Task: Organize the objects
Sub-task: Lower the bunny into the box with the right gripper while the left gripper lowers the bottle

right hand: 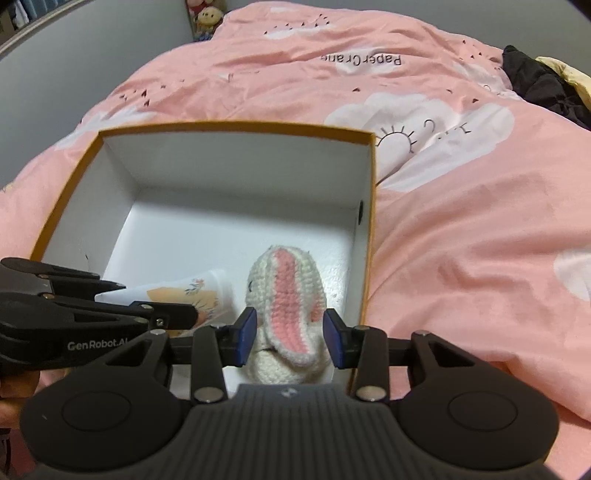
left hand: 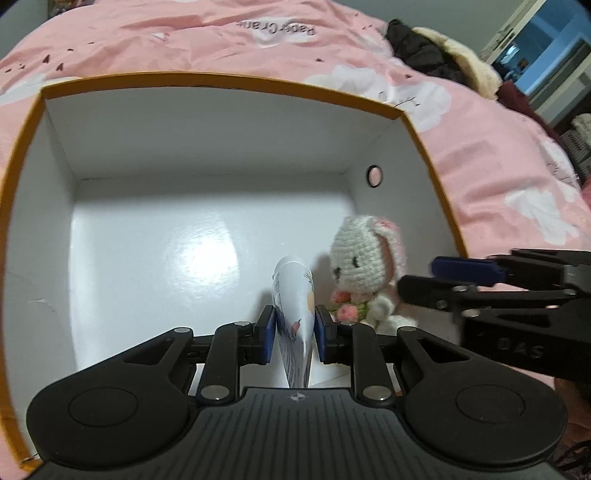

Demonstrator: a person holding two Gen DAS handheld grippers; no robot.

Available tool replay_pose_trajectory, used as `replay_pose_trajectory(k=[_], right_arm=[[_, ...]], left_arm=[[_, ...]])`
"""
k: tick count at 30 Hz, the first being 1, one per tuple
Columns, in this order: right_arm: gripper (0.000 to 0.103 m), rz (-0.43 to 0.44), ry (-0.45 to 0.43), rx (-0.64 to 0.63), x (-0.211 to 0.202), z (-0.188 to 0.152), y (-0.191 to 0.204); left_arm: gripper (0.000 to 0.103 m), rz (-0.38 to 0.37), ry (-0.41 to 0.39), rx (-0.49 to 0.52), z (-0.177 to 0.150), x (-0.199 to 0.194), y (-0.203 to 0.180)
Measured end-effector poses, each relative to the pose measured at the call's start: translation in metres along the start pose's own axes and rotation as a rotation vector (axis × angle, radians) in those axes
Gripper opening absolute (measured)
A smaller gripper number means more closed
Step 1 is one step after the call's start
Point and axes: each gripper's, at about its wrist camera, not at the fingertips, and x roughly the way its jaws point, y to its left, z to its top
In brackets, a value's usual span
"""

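An open box with an orange rim (left hand: 221,79) (right hand: 236,125) and white inside sits on a pink bed. My left gripper (left hand: 295,332) (right hand: 159,300) is shut on a white tube with a flower print (left hand: 295,291) (right hand: 207,286), held low inside the box near its front wall. A crocheted white bunny with pink ears (left hand: 362,258) (right hand: 284,291) sits on the box floor in the near right corner, just right of the tube. My right gripper (right hand: 290,332) (left hand: 419,276) is open, its blue pads standing either side of the bunny with small gaps.
The box floor behind the tube and bunny is bare, and its right wall has a small round hole (left hand: 374,176). A pink cloud-print duvet (right hand: 461,221) surrounds the box. Dark clothes (left hand: 421,48) (right hand: 535,77) lie at the far right, plush toys (right hand: 208,18) at the far edge.
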Motion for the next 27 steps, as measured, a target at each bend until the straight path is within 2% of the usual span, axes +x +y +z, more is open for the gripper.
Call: replay_pose_trajectory(k=[7, 11, 14, 17, 27], right_arm=[[0.042, 0.014, -0.028, 0.025, -0.001, -0.004, -0.004], [0.042, 0.025, -0.034, 0.029, -0.002, -0.009, -0.004], [0.042, 0.038, -0.031, 0.034, 0.000, -0.012, -0.003], [0.043, 0.042, -0.028, 0.029, 0.002, -0.014, -0.001], [0.046, 0.053, -0.044, 0.014, 0.000, -0.020, 0.007]], left_arm=[[0.025, 0.017, 0.066, 0.014, -0.001, 0.004, -0.001], [0.025, 0.066, 0.087, 0.029, -0.011, 0.006, -0.004], [0.018, 0.093, -0.005, 0.035, -0.017, -0.008, -0.004], [0.016, 0.130, -0.076, 0.048, -0.017, -0.023, -0.002], [0.016, 0.225, -0.159, 0.031, -0.019, -0.057, 0.022]])
